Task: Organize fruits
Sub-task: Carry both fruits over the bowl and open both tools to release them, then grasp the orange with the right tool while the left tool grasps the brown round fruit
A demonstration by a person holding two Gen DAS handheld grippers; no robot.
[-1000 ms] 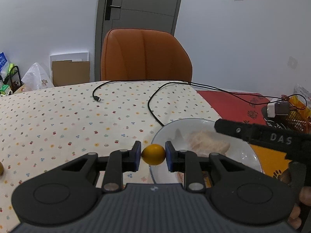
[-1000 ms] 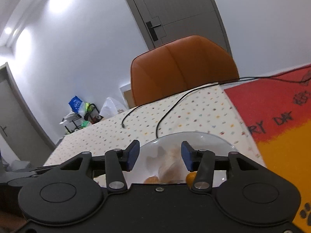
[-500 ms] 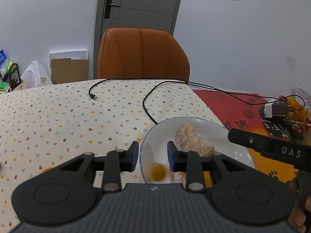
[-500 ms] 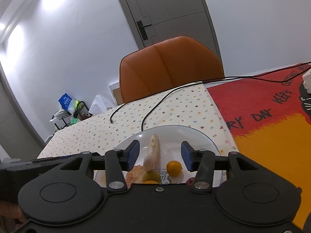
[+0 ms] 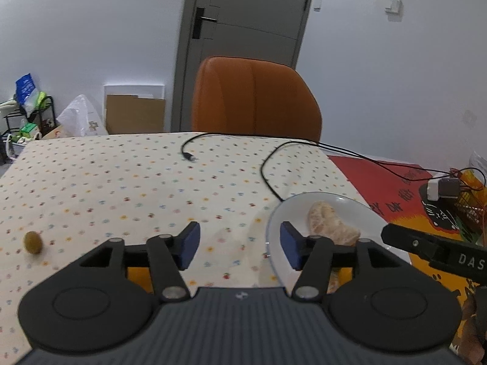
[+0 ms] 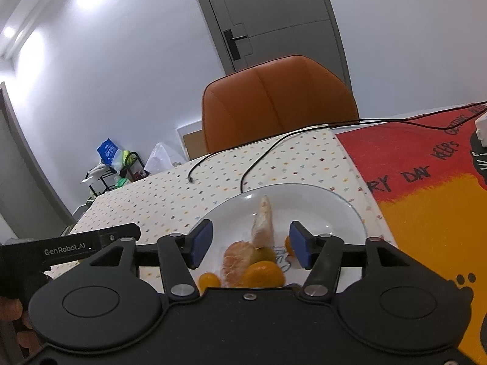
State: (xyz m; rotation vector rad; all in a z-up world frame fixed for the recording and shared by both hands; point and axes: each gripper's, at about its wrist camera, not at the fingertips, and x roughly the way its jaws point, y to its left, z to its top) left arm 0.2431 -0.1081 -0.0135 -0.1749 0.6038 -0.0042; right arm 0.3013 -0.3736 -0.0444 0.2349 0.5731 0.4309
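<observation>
Two sets of jaws, both spread wide and holding nothing. My left gripper (image 5: pixel 239 249) hangs over the spotted counter (image 5: pixel 121 182) just left of the white plate (image 5: pixel 350 203), with bare cloth in the gap between its blue pads. My right gripper (image 6: pixel 249 249) sits low over the plate (image 6: pixel 304 200), looking across the pile there: peeled citrus segments (image 6: pixel 263 225), a greenish fruit (image 6: pixel 264 254), and several small orange fruits (image 6: pixel 263 275).

Out to my left, well apart from the plate, one small olive-coloured fruit (image 5: pixel 33 242) lies alone on the counter. A patch of orange shows under my left gripper's frame (image 5: pixel 138 275); I cannot tell whether it is fruit.

The stray fruit looks like the next thing to gather. I would swing the left jaws over it, come down with a pad on either side of its middle, and close gently, since a small round fruit rolls off at a nudge. The black cable (image 5: pixel 268 167) lies farther back, out of that path.
</observation>
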